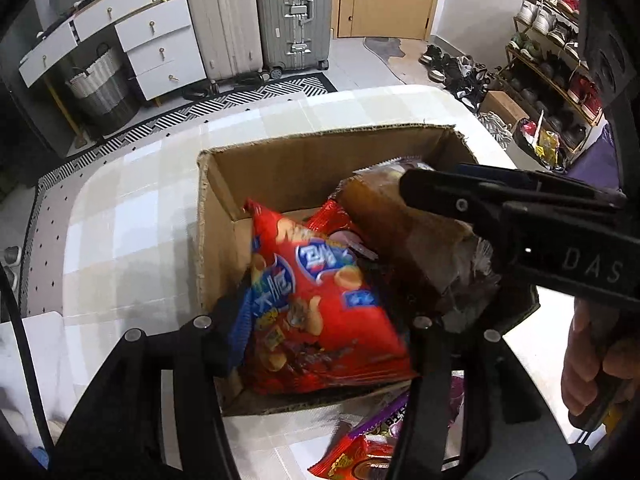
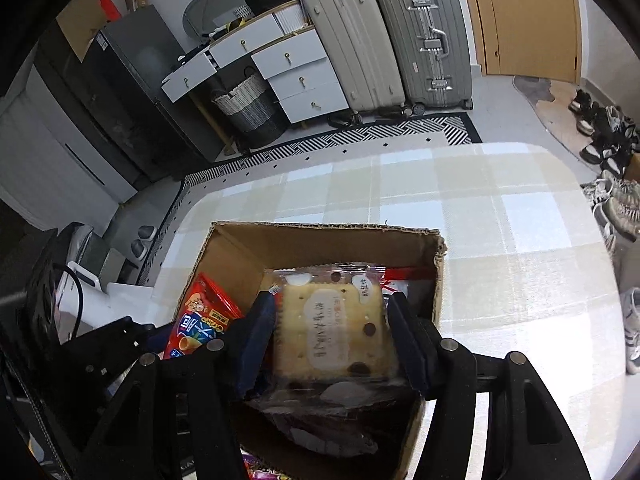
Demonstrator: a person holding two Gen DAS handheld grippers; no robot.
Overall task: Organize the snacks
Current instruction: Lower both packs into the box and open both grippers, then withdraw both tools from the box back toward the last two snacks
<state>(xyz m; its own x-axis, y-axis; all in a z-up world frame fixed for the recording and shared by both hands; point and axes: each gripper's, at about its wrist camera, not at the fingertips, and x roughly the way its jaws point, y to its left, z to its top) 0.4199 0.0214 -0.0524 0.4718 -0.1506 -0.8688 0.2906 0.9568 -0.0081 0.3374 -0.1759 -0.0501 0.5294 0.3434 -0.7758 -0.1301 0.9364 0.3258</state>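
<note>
cracker pack (image 2: pixel 334 332) underside hidden, box (image 2: pixel 320 236) cropped

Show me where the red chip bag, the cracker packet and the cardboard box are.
red chip bag (image 1: pixel 320 300), left wrist view, middle of its printed front.
cracker packet (image 2: pixel 332 328), right wrist view, centre of the cracker face.
cardboard box (image 2: pixel 320 240), right wrist view, inside of its far wall.

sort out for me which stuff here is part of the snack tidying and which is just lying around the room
Part of the job:
cardboard box
red chip bag between the left gripper's fingers
cracker pack in the right gripper
purple snack packet by the box

Just lying about:
suitcases
white drawers
laundry basket
shoe rack
</note>
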